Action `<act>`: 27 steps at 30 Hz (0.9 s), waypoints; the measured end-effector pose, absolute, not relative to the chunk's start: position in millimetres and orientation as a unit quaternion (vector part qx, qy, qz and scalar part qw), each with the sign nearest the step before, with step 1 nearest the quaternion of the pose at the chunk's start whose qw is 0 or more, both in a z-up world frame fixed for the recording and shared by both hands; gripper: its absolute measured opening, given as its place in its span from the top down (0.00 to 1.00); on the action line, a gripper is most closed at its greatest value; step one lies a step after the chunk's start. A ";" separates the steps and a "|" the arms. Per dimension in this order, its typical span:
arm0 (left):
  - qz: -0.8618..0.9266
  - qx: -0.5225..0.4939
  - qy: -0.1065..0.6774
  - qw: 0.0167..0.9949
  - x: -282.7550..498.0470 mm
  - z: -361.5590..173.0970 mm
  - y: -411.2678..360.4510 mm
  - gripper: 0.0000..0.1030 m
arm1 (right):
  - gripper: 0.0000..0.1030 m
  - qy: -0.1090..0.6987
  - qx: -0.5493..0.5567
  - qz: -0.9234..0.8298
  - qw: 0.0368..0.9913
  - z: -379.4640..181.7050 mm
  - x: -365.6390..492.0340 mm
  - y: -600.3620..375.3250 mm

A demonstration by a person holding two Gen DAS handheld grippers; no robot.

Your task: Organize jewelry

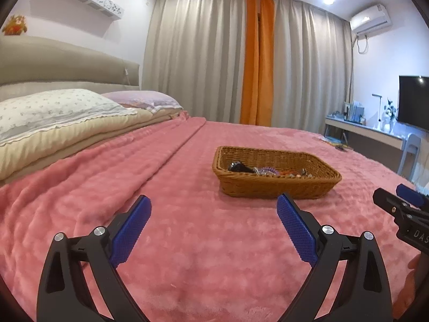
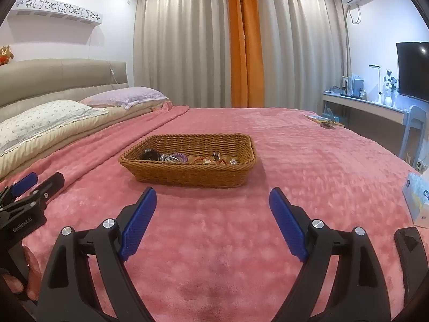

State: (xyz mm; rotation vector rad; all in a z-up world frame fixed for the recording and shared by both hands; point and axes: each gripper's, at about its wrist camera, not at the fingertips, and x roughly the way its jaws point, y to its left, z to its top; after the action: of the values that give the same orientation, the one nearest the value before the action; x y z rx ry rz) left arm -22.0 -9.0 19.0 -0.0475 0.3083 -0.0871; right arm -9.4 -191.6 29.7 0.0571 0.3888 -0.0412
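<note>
A brown wicker basket [image 1: 276, 185] stands on the pink blanket, ahead and slightly right in the left wrist view, ahead and left in the right wrist view [image 2: 187, 175]. Inside lie mixed jewelry pieces [image 2: 187, 158]: a black item, a purple coil band, beads and small metal bits. My left gripper [image 1: 214, 204] is open and empty, a short way before the basket. My right gripper [image 2: 213, 196] is open and empty, also short of the basket. Each gripper shows at the edge of the other's view, the right one [image 1: 402, 204] and the left one [image 2: 32, 185].
The pink blanket [image 2: 308, 166] covers the bed. Pillows [image 1: 53, 110] and a folded quilt lie at the left by the headboard. A tissue pack [image 2: 418, 198] sits at the right edge. Small items [image 2: 324, 120] lie at the far right corner. A desk and TV stand beyond.
</note>
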 end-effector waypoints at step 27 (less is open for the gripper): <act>-0.037 -0.024 0.161 0.986 -19.0 14.5 -9.4 0.08 | 0.09 0.180 0.026 -0.017 0.983 24.1 -15.3 -187.2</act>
State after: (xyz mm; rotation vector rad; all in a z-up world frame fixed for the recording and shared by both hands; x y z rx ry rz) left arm -19.0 -9.4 14.5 -0.0479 0.3244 -0.0749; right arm -15.3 -187.2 24.1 0.0526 0.3611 -0.0341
